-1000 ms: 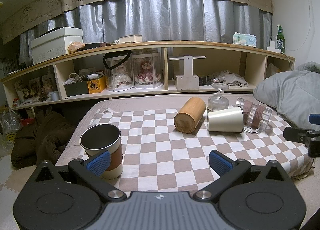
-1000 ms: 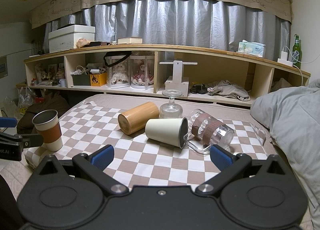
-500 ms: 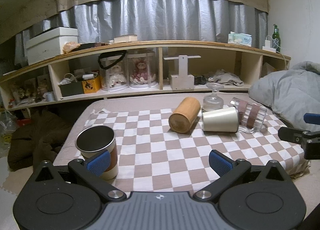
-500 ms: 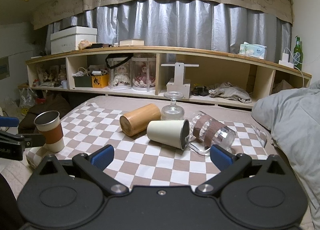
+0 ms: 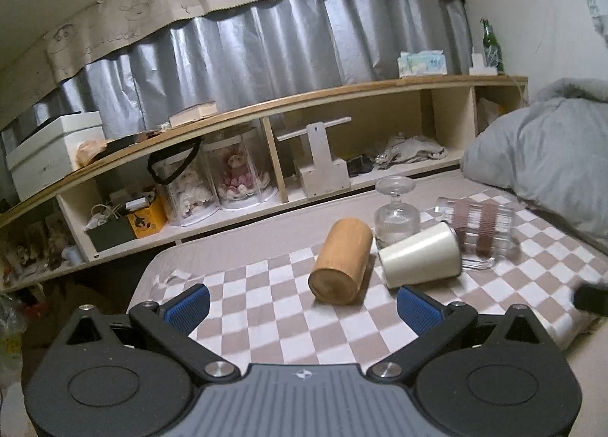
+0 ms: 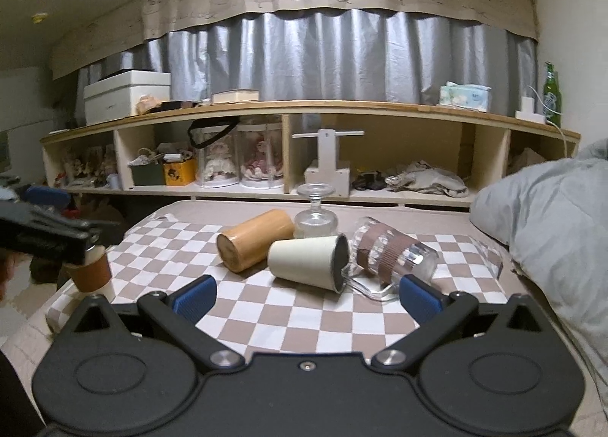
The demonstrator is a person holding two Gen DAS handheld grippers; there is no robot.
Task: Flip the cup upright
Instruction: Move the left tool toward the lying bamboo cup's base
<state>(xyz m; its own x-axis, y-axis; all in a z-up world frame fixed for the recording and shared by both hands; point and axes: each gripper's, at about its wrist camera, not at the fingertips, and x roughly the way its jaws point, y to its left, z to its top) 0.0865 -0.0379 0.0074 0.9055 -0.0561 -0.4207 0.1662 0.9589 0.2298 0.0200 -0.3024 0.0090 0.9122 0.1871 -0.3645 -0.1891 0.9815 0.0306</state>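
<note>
A cream cup (image 5: 420,260) (image 6: 308,263) lies on its side on the checkered cloth (image 5: 288,319) (image 6: 273,307). A wooden cup (image 5: 341,266) (image 6: 254,240) lies on its side to its left. A clear mug with a brown sleeve (image 5: 479,231) (image 6: 391,254) lies to its right. A stemmed glass (image 5: 395,216) (image 6: 315,214) stands upside down behind them. My left gripper (image 5: 304,307) is open and empty, near the wooden cup. My right gripper (image 6: 307,294) is open and empty, in front of the cream cup. The left gripper also shows in the right wrist view (image 6: 45,235).
An upright metal cup with a brown sleeve (image 6: 91,273) stands at the cloth's left edge, partly behind the left gripper. A grey duvet (image 5: 543,167) (image 6: 551,228) lies at the right. A long wooden shelf (image 6: 304,155) with boxes and dolls runs behind the bed.
My left gripper has swung right and tilted, and the upright sleeved cup has left its view. The right gripper has moved a little closer to the cups.
</note>
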